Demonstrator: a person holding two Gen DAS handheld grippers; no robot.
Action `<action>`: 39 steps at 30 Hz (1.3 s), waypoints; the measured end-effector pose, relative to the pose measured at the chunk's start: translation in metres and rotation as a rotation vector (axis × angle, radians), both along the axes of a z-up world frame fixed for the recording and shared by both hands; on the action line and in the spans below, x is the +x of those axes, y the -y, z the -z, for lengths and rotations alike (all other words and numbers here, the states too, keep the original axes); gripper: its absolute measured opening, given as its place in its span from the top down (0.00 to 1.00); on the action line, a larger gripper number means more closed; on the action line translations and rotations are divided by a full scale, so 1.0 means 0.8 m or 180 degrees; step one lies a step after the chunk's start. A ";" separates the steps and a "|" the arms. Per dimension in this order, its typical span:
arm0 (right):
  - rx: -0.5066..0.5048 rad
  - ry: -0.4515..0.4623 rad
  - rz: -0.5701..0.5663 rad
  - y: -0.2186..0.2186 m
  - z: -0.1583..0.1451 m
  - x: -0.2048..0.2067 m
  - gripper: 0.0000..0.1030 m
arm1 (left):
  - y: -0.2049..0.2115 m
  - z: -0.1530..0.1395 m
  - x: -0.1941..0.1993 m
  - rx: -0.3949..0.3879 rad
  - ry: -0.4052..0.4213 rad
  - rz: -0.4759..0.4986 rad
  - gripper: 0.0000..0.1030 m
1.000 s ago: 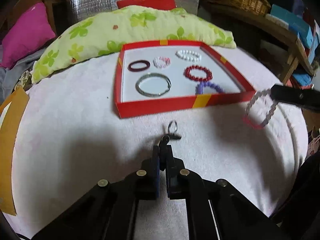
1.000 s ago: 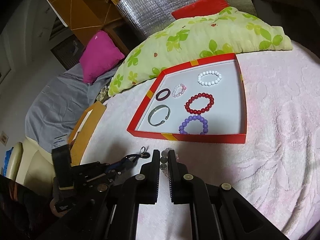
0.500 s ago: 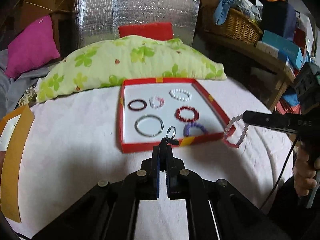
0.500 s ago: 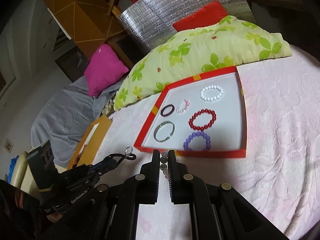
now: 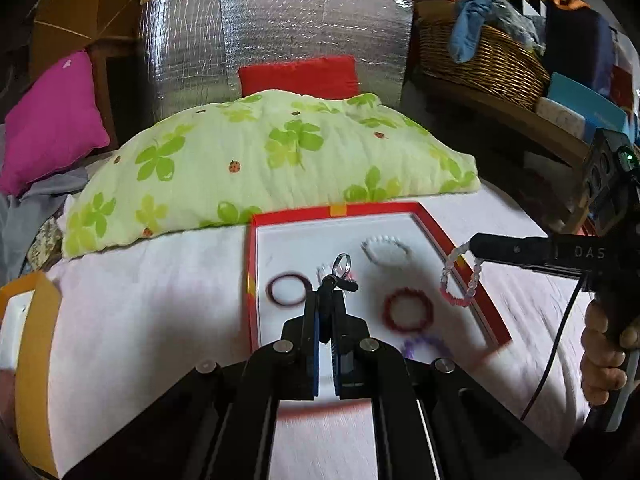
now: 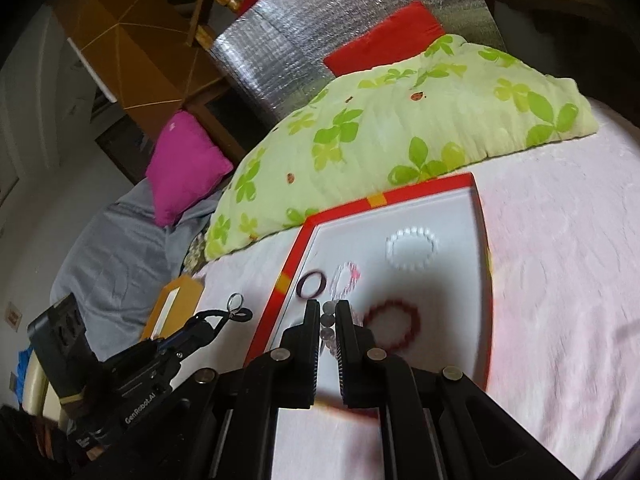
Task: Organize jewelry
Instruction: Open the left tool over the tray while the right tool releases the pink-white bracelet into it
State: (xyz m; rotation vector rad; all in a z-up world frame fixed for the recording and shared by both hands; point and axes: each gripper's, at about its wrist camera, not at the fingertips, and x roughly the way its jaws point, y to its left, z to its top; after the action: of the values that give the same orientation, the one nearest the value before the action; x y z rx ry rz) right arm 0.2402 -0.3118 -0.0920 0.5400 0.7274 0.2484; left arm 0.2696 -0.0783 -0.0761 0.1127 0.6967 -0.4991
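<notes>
The left claw (image 5: 327,292) is pinched shut on a small silver finger ring with a dark fitting (image 5: 341,265), held above the shallow red cardboard tray with a white floor (image 5: 476,280). The right claw (image 6: 328,314) is closed on a clear-and-pink beaded bracelet (image 5: 460,280) that dangles over the tray's right rim. To do this well, I'd lower each piece onto bare white floor, away from the dark red bangle (image 5: 289,289), white bead bracelet (image 5: 386,249) and red bead bracelet (image 5: 408,309), then release gently. The tray lies on a pale pink bedspread (image 5: 152,312), with a green-flowered pillow (image 5: 264,168) just behind it.
</notes>
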 end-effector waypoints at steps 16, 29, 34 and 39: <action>0.0231 -0.0406 0.0076 -0.003 0.065 0.203 0.91 | 0.053 0.070 0.164 0.0312 -0.0389 0.0039 0.95; 0.0113 -0.0602 0.0192 0.001 0.102 0.234 0.89 | 0.066 0.097 0.185 0.0572 -0.0514 -0.0032 0.95; 0.0023 -0.0593 0.0243 0.001 0.101 0.235 0.88 | 0.071 0.100 0.184 0.0648 -0.0550 -0.0021 0.81; 0.0027 -0.0623 0.0288 0.009 0.099 0.232 0.88 | 0.066 0.084 0.167 0.0630 -0.0370 -0.0131 0.54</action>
State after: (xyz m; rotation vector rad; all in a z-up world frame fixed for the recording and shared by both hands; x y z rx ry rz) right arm 0.4260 -0.3189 -0.1709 0.6093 0.8895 0.1153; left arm 0.4030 -0.1309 -0.1433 0.2561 0.8601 -0.3986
